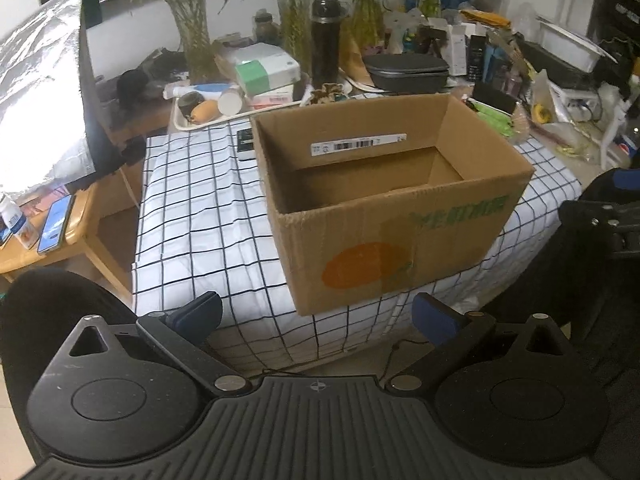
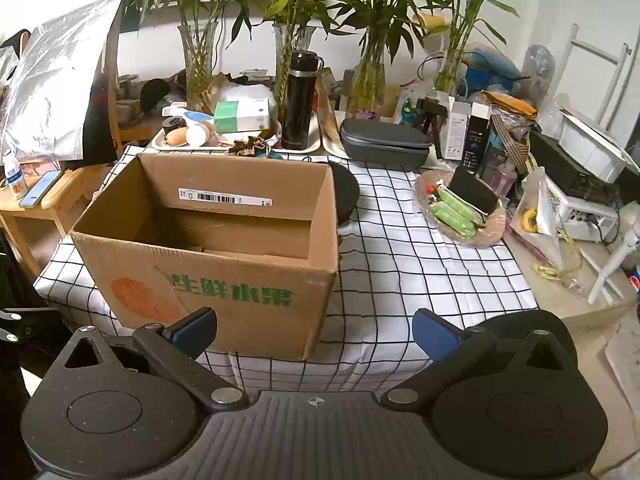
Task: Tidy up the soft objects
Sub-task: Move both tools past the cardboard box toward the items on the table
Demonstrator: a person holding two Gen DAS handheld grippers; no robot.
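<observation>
An open cardboard box (image 1: 400, 240) with green print and an orange spot stands on the checked tablecloth (image 1: 192, 220); it also shows in the right wrist view (image 2: 224, 280). Its inside looks empty. A glass plate (image 2: 492, 236) at the right holds a black sponge (image 2: 472, 192) and green packets (image 2: 452, 212). A dark round object (image 2: 346, 196) lies behind the box. A brown furry item (image 2: 250, 146) lies beyond the box. My left gripper (image 1: 318, 316) is open and empty before the box. My right gripper (image 2: 314, 332) is open and empty at the table's front edge.
A black flask (image 2: 298, 100), grey case (image 2: 384, 142), trays of clutter (image 2: 188, 136) and vases with bamboo (image 2: 198, 64) crowd the back. A wooden side table (image 1: 80, 232) with phones stands left. Boxes and a printer (image 2: 580, 204) fill the right.
</observation>
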